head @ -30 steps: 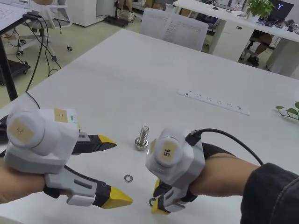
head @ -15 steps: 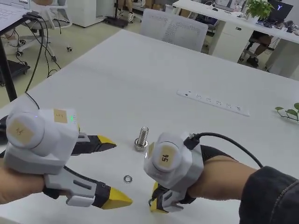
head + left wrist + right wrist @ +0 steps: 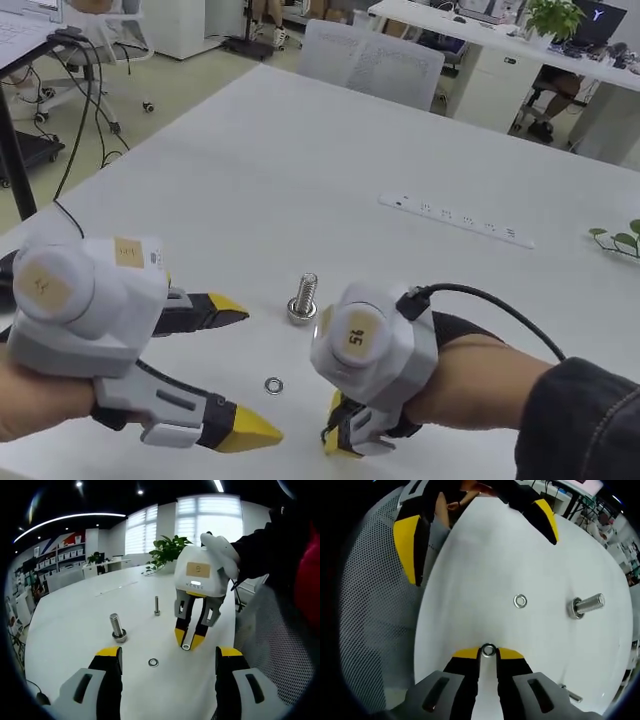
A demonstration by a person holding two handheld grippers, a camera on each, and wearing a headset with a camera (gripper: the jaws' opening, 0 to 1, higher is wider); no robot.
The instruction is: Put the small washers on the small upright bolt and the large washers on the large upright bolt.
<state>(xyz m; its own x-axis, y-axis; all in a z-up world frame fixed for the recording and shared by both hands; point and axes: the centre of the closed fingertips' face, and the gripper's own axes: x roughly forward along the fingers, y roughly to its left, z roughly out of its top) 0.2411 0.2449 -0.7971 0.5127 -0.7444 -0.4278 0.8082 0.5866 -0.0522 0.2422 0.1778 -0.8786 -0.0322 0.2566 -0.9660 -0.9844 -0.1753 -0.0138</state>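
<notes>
Right gripper view: what sits between those yellow tips? (One)

A washer (image 3: 489, 650). The right gripper (image 3: 489, 654) is clamped on its rim, low over the white table (image 3: 470, 555). I cannot tell whether the ring is clear of the surface yet (Two)

And the other claw? (One)

The left gripper (image 3: 167, 652) has its jaws wide apart and carries nothing. A loose washer (image 3: 153, 662) lies flat just ahead of it, between the two grippers (Two)

Where are the bolts? (One)

Both stand upright on the table. The large bolt (image 3: 117, 627) is near the loose washer, and the small bolt (image 3: 157, 606) is a little beyond it. I cannot tell whether any washer is on either of them (Two)

So which step is this? (One)

I judge that the pick is made and the carry comes next. The held ring looks small, though I am not sure of that, so the small bolt seems its place. The move calls for lifting it, turning it flat, centring its hole over the bolt's tip, and only then parting the jaws. Off-centre, it would likely catch on the thread or drop beside the bolt (Two)
</notes>
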